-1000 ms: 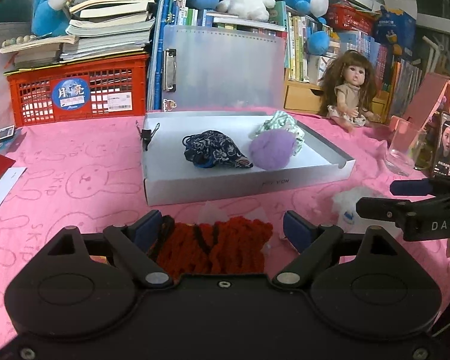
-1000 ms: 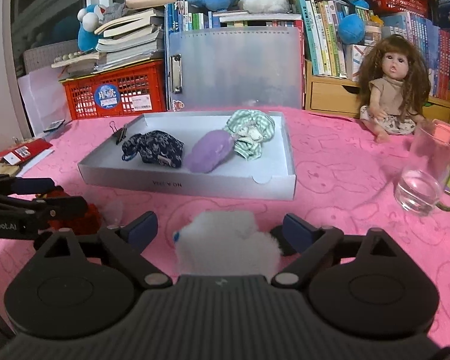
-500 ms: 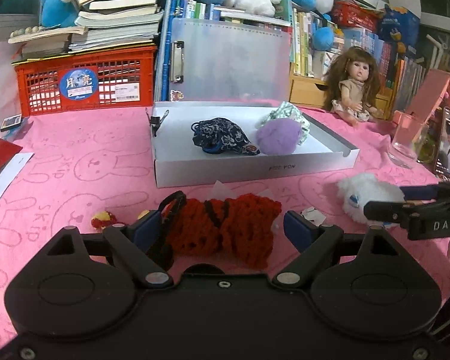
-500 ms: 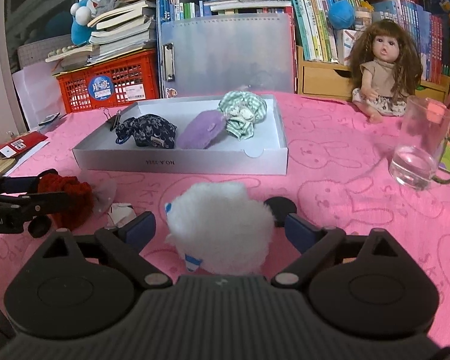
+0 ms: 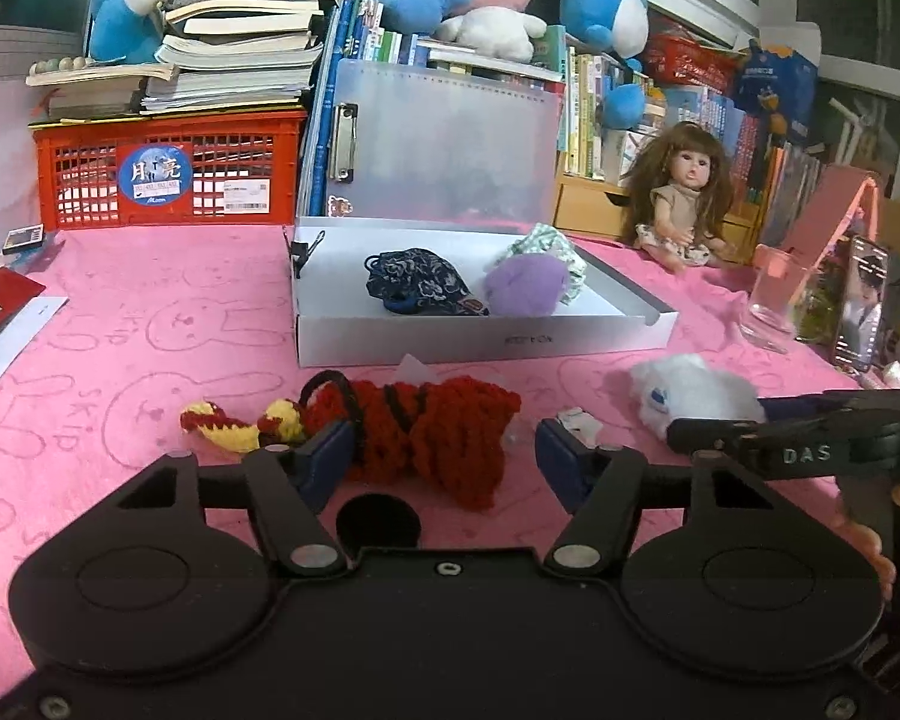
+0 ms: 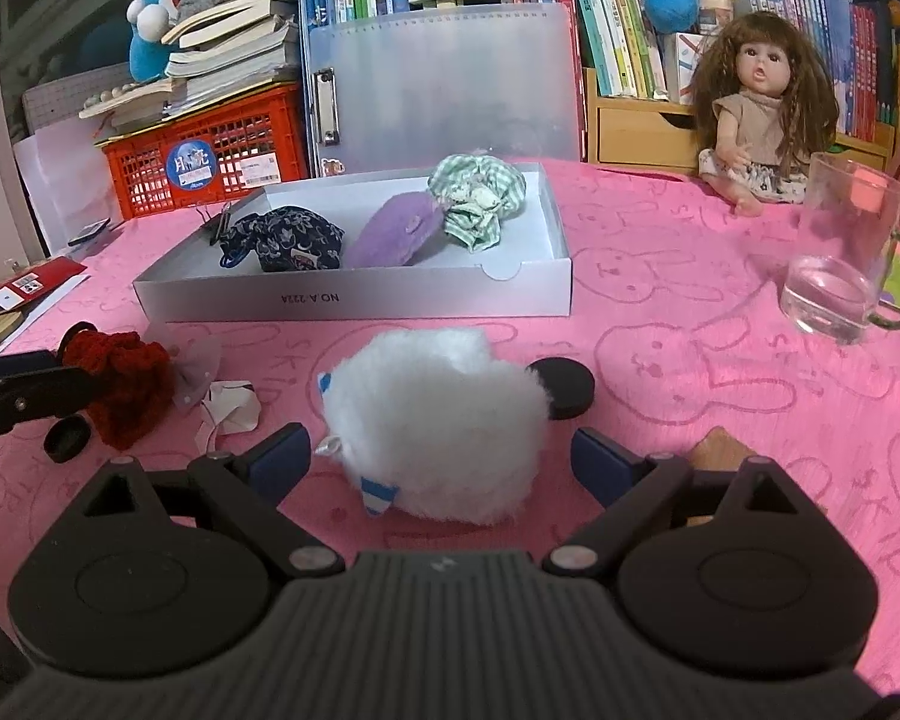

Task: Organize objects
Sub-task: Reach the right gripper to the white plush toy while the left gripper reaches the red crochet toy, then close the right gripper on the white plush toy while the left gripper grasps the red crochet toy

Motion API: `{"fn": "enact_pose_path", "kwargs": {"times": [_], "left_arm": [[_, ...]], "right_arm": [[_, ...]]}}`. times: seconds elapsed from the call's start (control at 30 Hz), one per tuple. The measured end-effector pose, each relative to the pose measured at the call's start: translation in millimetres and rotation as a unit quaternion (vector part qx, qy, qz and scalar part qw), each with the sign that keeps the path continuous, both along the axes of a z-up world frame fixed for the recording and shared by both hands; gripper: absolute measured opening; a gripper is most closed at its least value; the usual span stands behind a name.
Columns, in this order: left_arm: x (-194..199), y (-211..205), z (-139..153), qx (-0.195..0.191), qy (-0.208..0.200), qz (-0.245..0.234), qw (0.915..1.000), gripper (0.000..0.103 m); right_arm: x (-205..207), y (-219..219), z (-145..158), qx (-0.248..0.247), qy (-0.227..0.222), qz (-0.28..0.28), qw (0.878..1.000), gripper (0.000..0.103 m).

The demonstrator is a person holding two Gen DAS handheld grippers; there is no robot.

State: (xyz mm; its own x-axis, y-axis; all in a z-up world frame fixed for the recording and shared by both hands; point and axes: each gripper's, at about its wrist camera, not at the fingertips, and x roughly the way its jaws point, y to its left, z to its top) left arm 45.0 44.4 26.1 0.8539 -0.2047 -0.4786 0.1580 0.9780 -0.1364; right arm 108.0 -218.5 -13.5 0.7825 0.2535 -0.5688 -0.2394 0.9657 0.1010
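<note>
Pink bunny-print cloth (image 6: 690, 324), lettered "SKIP", covered the table. At centre frame, a white box (image 6: 354, 300) read "NO A 222A". Left gripper (image 5: 444, 459) gaped around the red knit pouch (image 5: 432, 432); right gripper (image 6: 444, 462), marked "DAS", gaped around the white fluffy toy (image 6: 438, 414).

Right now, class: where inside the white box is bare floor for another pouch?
The white box has bare floor at its right end, beside the green checked pouch. Its left is crowded: the navy pouch and the purple pouch.
</note>
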Motion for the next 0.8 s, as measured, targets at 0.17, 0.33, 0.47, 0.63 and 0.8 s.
{"fn": "enact_pose_path", "kwargs": {"times": [0.17,0.33,0.47,0.63,0.8], "left_arm": [[-11,-3,1,-0.013,-0.018,-0.032,0.9993,0.066],[-8,-10,-3,0.019,-0.017,-0.021,0.9995,0.074],[3,-8,-7,0.028,-0.005,0.008,0.9996,0.087],[15,-4,-12,0.034,0.003,0.014,0.9993,0.091],[29,1,-11,0.003,0.011,0.016,0.9998,0.092]], "right_arm": [[0,0,-1,0.001,0.000,-0.001,1.000,0.098],[0,0,-1,0.002,0.000,-0.002,1.000,0.098],[0,0,-1,0.005,0.001,-0.002,1.000,0.098],[-1,0,-1,0.001,0.000,0.000,1.000,0.098],[-1,0,-1,0.001,0.000,0.000,1.000,0.098]]}}
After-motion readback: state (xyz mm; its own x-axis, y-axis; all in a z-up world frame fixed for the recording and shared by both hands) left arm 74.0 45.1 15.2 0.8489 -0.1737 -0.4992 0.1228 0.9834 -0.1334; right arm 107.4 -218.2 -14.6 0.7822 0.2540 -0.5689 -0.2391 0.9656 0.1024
